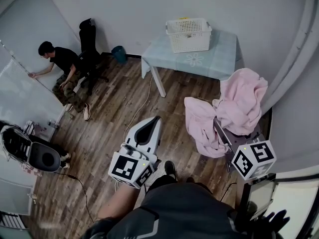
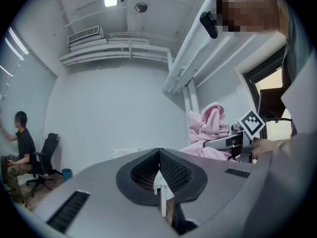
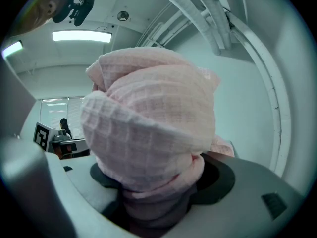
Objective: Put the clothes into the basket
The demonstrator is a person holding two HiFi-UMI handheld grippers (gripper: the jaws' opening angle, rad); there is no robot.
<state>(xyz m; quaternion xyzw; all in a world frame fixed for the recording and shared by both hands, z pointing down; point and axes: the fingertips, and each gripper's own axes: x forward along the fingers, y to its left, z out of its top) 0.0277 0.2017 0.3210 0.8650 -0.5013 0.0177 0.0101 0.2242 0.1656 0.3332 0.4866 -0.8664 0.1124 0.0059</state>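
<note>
Right gripper view is almost filled by the pink garment [image 3: 148, 128], a waffle-weave cloth bunched into a thick wad that rises straight out of the right gripper [image 3: 158, 202]. Its jaws are clenched on the lower folds and stand wide because so much fabric is packed between them. From the head view, the same garment [image 1: 239, 103] is carried in the air and spills off both sides of the right gripper [image 1: 219, 128], one long fold drooping below it. The left gripper [image 1: 152, 121] is beside it and apart from the cloth, its jaws closed together with nothing in them.

The basket [image 1: 189, 41] sits well apart from the garment, on the tabletop [image 1: 219, 61] at the far wall, and looks empty from here.

Judging by how it drapes, the garment is light, soft and wholly limp, so it will sag and swing from wherever it is pinched. The textured weave should give the pads good purchase, so slipping seems unlikely, and nothing about it is fragile. The bunched middle is a sound place to hold it. The loose hanging fold is the awkward part: it could catch on the basket rim, and the free left gripper could gather it up.
</note>
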